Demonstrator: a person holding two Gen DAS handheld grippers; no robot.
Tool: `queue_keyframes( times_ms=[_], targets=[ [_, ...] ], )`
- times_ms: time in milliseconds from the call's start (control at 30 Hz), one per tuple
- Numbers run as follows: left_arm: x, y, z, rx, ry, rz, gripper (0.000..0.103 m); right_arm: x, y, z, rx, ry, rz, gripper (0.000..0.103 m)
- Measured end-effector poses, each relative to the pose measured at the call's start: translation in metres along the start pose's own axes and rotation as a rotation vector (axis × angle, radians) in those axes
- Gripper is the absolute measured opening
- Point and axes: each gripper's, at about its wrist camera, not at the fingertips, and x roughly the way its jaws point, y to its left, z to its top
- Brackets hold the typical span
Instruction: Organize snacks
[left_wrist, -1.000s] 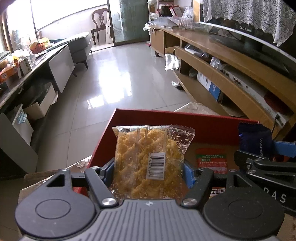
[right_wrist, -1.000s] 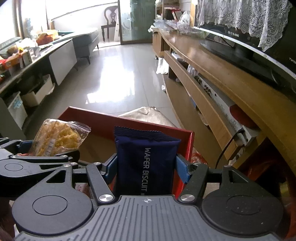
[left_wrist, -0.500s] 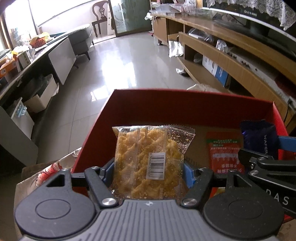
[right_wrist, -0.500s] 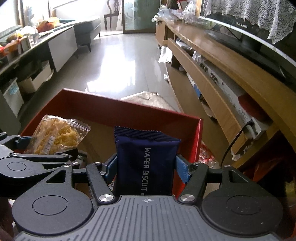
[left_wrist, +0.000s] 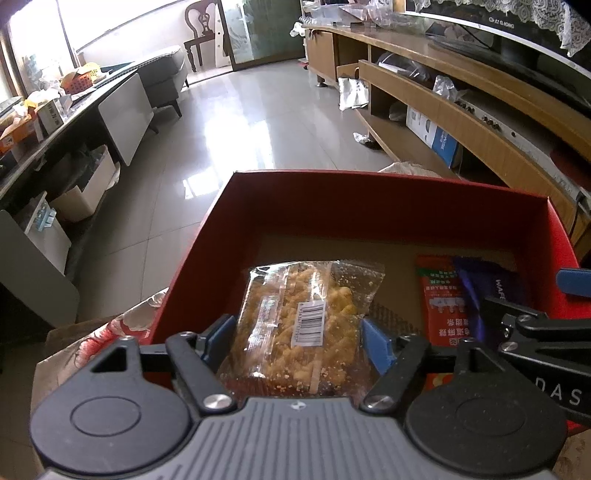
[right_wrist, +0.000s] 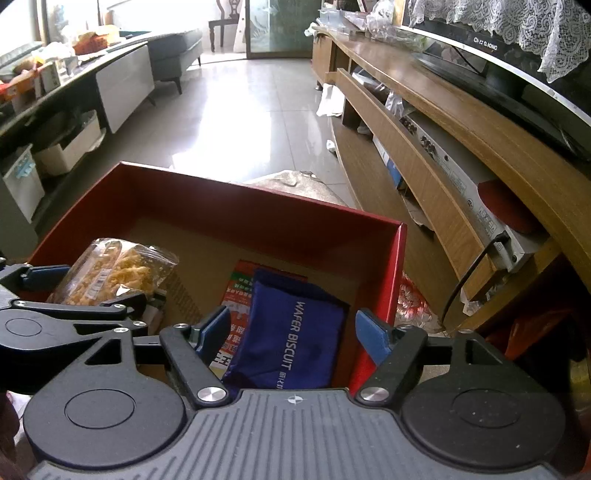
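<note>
Both tongs are hanging over a red box, pointing down into it side by side. The left tongs are opening: the clear bag of yellow crisps is sitting between their blue pads, tipped over to one side and slumping toward the box floor, and a gap is showing at the right pad, so nothing is pressing on the bag. The right tongs are opening too, standing fairly wide; the dark blue wafer packet is lying between their pads with clear space on both sides, loose inside the box. It is resting partly on a red-and-green sachet that is lying flat on the cardboard floor, just left of and under the packet. From the right tongs, the crisps are sitting to the left, just past the left tongs' black arm, and the box's right wall is running close by the right pad. Beyond the far wall of the box a shiny tiled floor is stretching away, with a long wooden TV shelf running along the right.
</note>
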Motion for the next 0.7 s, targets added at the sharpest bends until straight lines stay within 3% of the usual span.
queue_keyframes(
  times_ms=[200,700],
  targets=[
    [-0.011,0.004,0.001,-0.015,-0.023,-0.01,0.084,-0.005,0.001,-0.001,-0.007,-0.002,-0.001,0.082],
    [-0.05,0.019,-0.005,-0.04,-0.081,-0.02,0.086,-0.039,0.004,0.001,-0.005,-0.069,0.004,0.083]
  ],
)
